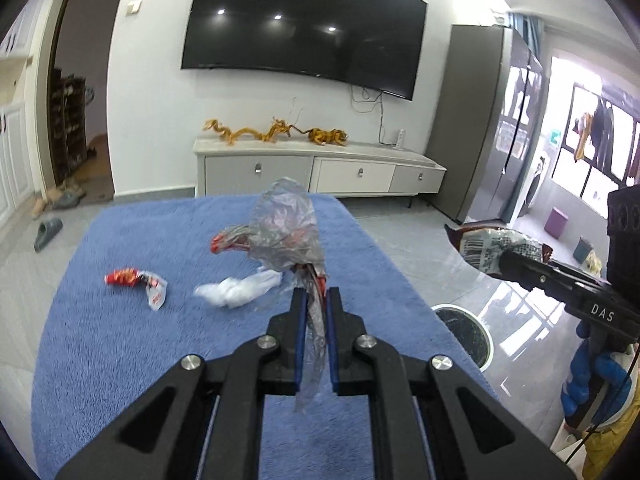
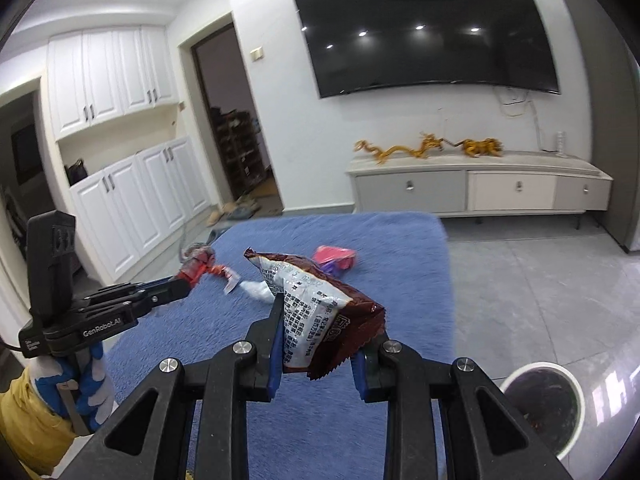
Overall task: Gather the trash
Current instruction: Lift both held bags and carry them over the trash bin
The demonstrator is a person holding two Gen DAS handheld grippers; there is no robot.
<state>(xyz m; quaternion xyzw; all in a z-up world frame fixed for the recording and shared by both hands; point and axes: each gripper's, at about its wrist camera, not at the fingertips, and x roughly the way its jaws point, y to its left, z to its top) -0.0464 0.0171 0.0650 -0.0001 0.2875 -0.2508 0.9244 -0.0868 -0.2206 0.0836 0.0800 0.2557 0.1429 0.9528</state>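
1. Pinching a crumpled clear plastic wrapper (image 1: 286,228), the left tool (image 1: 316,294) holds it above the blue rug (image 1: 120,340).
2. Right tool (image 2: 320,320) grips a brown snack bag (image 2: 316,304), also aloft.
3. Red wrapper (image 1: 128,278) lies on the rug.

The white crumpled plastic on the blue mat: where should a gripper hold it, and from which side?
Grip the white crumpled plastic across its bunched middle, probably coming from above. It lies low and flat on the blue mat, so a sideways approach would likely push it along.

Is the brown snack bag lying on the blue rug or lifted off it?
Lifted. The right tongs are shut on the brown snack bag, holding it above the blue rug.
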